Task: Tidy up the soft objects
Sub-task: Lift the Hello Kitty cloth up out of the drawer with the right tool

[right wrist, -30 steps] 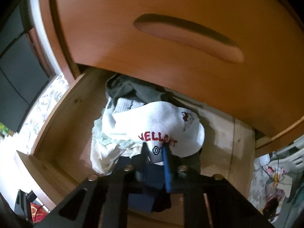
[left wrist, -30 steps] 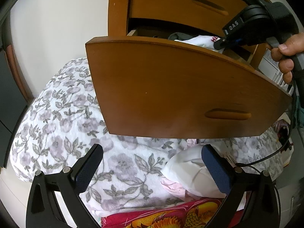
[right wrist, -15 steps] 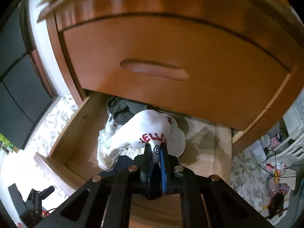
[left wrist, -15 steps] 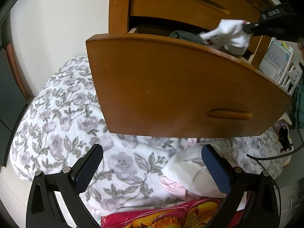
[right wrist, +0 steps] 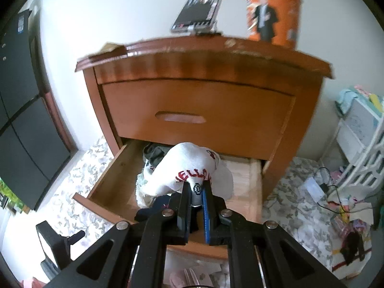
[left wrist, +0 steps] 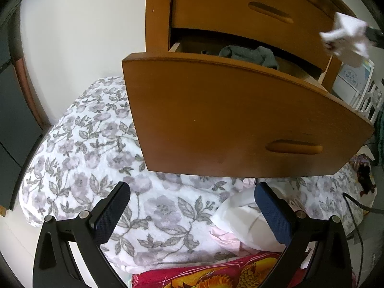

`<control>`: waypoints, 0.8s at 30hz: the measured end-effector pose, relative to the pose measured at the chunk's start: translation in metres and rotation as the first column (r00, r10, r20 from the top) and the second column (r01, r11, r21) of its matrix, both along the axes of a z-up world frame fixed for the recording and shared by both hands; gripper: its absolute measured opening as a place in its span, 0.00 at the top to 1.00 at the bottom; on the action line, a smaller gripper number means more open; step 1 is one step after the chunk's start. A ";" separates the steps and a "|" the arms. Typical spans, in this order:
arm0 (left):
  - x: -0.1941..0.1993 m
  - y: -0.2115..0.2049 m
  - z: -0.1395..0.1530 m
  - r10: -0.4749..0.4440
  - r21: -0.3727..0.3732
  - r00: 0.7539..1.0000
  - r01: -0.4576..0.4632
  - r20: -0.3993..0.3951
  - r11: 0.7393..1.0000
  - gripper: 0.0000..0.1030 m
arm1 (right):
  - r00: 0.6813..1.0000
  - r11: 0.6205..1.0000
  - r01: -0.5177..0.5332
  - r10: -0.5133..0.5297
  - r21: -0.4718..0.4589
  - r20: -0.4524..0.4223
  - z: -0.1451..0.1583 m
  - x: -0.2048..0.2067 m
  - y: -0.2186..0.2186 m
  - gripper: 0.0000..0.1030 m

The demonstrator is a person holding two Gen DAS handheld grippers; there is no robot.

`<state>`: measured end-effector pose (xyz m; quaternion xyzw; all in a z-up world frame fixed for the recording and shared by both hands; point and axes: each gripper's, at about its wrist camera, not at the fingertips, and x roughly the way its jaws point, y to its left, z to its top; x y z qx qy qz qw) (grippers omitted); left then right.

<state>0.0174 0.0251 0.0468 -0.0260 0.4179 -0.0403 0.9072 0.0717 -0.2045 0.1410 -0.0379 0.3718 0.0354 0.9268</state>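
Our right gripper [right wrist: 197, 193] pinches the white sock [right wrist: 189, 170] by a thin fold; a snag could free it

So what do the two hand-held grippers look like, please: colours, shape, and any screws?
Both look alike. The left hand-held gripper has a black angular frame with triangular cut-outs, silver round screws, and flat fingers covered by dark blue textured pads. The right hand-held gripper has the same black frame and silver screws; one pad shows brighter blue. No cables or markings are visible on them.
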 end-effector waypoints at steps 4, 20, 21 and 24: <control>-0.002 -0.001 0.001 0.003 0.014 1.000 -0.003 0.007 1.000 0.00 | 0.999 0.999 0.044 -0.044 -0.008 0.022 0.004 -0.030 -0.008 0.91; -0.008 -0.014 0.005 -0.010 0.094 0.999 0.006 0.039 0.996 0.00 | 0.970 0.968 0.243 -0.243 0.066 -0.003 -0.030 -0.109 -0.068 0.91; -0.008 -0.016 0.005 -0.012 0.101 0.999 0.008 0.041 0.995 0.00 | 0.968 0.965 0.250 -0.250 0.074 -0.014 -0.035 -0.112 -0.072 0.91; -0.008 -0.019 0.006 -0.019 0.119 0.999 0.014 0.044 0.993 0.00 | 0.962 0.959 0.272 -0.269 0.077 -0.041 -0.046 -0.114 -0.081 0.91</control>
